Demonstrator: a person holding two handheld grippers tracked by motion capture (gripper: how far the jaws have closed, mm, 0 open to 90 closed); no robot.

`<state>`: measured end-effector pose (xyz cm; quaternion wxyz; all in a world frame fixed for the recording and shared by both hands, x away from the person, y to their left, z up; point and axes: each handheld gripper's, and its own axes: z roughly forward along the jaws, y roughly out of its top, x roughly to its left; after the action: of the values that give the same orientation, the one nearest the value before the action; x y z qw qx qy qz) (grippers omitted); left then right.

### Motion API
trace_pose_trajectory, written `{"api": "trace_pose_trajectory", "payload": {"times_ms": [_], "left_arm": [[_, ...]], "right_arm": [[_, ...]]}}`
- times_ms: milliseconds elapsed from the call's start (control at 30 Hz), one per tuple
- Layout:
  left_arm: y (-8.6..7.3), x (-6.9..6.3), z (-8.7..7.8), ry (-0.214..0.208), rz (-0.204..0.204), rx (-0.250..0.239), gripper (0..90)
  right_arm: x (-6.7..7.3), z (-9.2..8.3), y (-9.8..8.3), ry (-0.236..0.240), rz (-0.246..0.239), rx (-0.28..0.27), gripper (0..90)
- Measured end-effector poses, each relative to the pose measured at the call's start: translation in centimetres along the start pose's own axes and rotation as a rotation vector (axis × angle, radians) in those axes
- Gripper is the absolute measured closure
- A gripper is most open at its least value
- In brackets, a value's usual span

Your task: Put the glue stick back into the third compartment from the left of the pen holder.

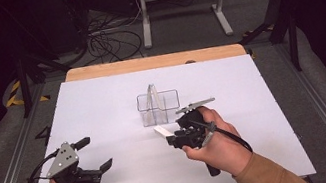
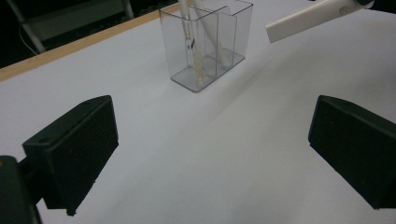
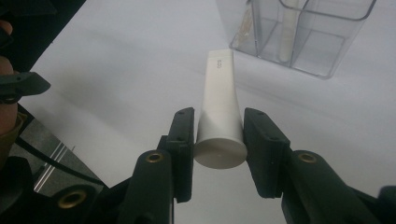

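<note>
A white tube [image 3: 220, 107] is clamped near its capped end between the jaws of my right gripper [image 3: 219, 122], which is shut on it. The tube [image 1: 162, 131] hangs a little above the white table, its flat end pointing toward a clear divided holder [image 1: 159, 107]. The holder [image 2: 205, 42] stands upright mid-table with a thin stick [image 2: 192, 44] and a white item [image 2: 212, 35] in its compartments. Near the front left edge my left gripper [image 1: 96, 154] is held with its jaws wide apart and only bare table between them [image 2: 210, 154]. From there the tube [image 2: 313, 16] shows at the upper right.
A white sheet [image 1: 102, 102] covers the table, with a wooden edge [image 1: 146, 63] at the back. Behind it stand a white frame [image 1: 181, 2] and loose cables [image 1: 107, 43] on the floor. Metal rails [image 1: 6, 165] run along both sides.
</note>
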<state>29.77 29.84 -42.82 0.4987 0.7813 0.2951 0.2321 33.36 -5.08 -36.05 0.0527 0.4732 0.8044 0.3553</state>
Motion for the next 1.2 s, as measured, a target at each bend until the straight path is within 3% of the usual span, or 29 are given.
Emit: {"api": "trace_pose_trajectory", "payload": {"times_ms": [867, 1200], "left_arm": [[0.0, 0.0, 0.0, -0.001, -0.001, -0.001, 2.2], [0.0, 0.0, 0.0, 0.001, 0.001, -0.001, 2.2]], "right_arm": [[-1.2, -2.1, 3.2, -0.033, 0.032, -0.016, 65.3], [-1.6, -2.0, 4.7, -0.080, 0.033, -0.003, 65.3]]}}
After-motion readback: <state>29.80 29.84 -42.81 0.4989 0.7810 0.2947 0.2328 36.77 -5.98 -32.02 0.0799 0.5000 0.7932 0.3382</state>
